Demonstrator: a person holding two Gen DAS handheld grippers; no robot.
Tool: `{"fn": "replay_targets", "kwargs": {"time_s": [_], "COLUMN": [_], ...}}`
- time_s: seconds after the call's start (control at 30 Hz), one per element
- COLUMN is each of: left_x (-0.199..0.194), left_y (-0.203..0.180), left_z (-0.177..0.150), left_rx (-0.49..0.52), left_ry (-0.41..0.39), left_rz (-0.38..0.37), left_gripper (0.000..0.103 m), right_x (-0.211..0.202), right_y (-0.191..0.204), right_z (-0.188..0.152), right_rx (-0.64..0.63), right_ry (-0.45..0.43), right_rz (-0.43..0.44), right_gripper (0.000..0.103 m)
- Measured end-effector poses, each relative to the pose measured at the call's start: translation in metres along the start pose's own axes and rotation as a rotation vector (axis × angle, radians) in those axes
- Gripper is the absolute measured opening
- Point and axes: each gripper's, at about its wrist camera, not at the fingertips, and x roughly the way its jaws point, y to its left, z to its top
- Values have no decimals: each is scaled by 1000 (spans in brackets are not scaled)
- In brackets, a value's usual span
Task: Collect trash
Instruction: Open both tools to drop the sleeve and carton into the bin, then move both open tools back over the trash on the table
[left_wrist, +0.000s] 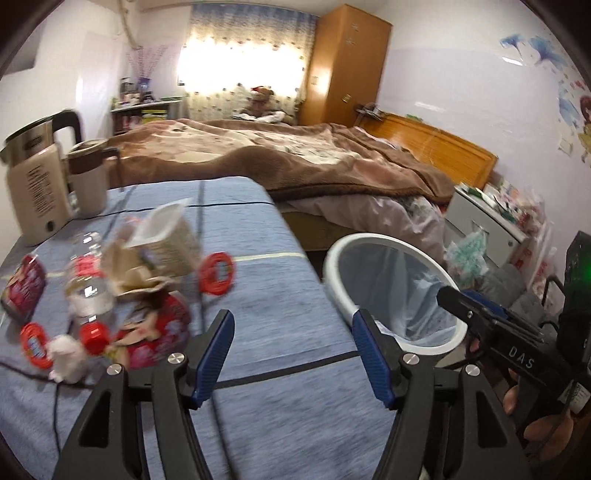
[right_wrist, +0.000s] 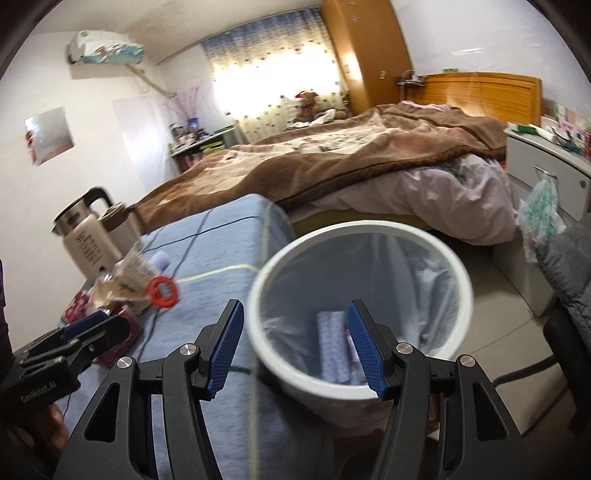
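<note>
Both empty, jaws apart: left gripper (left_wrist: 293, 354) heading toward trash pile (left_wrist: 144, 273) on table (left_wrist: 288, 295); right gripper (right_wrist: 295, 347) hovering over bin (right_wrist: 360, 236). Picking top cup (left_wrist: 166, 240) first.

Matt blue checked cloth (left_wrist: 258, 295) covers the table at lower centre. A smooth white plastic bin (right_wrist: 364, 391), lined with thin glossy film, stands right. Varnished wood wardrobe (left_wrist: 347, 62) gleams above.

A: What sits in the lower middle of the frame?
B: The left gripper (left_wrist: 293, 354), jaws apart with nothing between them, over the blue checked cloth (left_wrist: 280, 280).
A: And at the left?
B: A trash pile (left_wrist: 122, 291): clear bottle (left_wrist: 86, 284), red rings, crumpled wrappers.
A: Right of centre?
B: A white bin (left_wrist: 391, 291) with a liner, the right gripper (left_wrist: 487, 325) beside it.
</note>
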Motion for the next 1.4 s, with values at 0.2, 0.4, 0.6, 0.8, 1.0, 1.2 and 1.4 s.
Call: {"fn": "replay_targets", "kwargs": {"time_s": [0.2, 0.4, 0.6, 0.8, 1.0, 1.2, 1.4], "left_x": [-20, -37, -51, -61, -64, -65, -61], "left_y": [42, 86, 117, 151, 178, 197, 212], "left_z": [-10, -21, -29, -38, -46, -49, -49], "left_rx": [-64, -142, -179, -232, -273, -298, -301], "left_ry": [-25, -38, -52, -40, -26, -10, 7], "left_rz": [80, 156, 215, 276, 303, 312, 327], "left_gripper": [69, 70, 70, 71, 72, 73, 73], "right_x": [9, 20, 33, 52, 72, 97, 109], "right_y": [36, 69, 100, 131, 168, 194, 205], "right_z": [-9, -15, -23, -26, -26, -26, -30], "right_rx": [-46, -92, -116, -102, -110, -101, -98], "right_ry": [33, 63, 107, 156, 202, 263, 282], "right_rz": [63, 109, 177, 239, 284, 271, 256], "right_gripper": [59, 59, 59, 59, 59, 60, 64]}}
